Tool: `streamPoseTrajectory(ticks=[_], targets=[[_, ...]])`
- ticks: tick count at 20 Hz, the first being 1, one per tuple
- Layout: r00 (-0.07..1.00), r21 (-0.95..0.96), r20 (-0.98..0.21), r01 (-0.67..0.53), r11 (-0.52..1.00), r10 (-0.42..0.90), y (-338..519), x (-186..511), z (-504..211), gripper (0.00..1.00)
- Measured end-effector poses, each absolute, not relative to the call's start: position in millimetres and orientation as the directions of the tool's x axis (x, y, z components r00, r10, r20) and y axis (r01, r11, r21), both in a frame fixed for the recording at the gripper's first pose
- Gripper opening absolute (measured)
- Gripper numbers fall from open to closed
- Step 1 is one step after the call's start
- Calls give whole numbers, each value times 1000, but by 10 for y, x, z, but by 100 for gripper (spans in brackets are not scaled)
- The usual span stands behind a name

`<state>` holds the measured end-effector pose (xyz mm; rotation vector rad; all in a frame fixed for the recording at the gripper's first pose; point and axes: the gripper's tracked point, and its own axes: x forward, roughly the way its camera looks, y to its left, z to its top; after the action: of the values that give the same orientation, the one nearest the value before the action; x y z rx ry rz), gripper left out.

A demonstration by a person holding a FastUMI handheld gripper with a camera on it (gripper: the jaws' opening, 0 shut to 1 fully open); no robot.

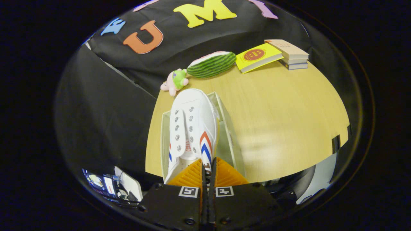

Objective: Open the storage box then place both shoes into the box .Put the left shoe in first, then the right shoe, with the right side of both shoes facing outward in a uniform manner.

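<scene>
A white canvas shoe [189, 128] with red and blue chevron stripes on its side hangs toe-forward just ahead of my fingers. My gripper [208, 168] is shut on the shoe's side wall near the heel, both fingers pressed close together on the fabric. Under the shoe stands the open clear storage box [229, 128], its walls showing on both sides of the shoe. The box sits at the near left edge of the wooden table [282, 122]. Whether another shoe lies inside the box is hidden by the held shoe.
A pink-and-green plush toy [175, 81] and a watermelon-slice plush [212, 64] lie at the table's far edge. A yellow book [258, 57] leans on a stack of books [290, 54] at the far right. Devices [112, 186] lie below the table at the left.
</scene>
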<state>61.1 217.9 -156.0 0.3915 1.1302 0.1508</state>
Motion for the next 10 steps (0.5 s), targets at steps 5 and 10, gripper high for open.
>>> streamPoseTrajectory(ticks=[5, 10], targets=[[402, 371, -863, 94, 924, 305, 2229, 646, -1732, 6], [423, 390, -851, 114, 914, 310, 2207, 735, -1754, 8]])
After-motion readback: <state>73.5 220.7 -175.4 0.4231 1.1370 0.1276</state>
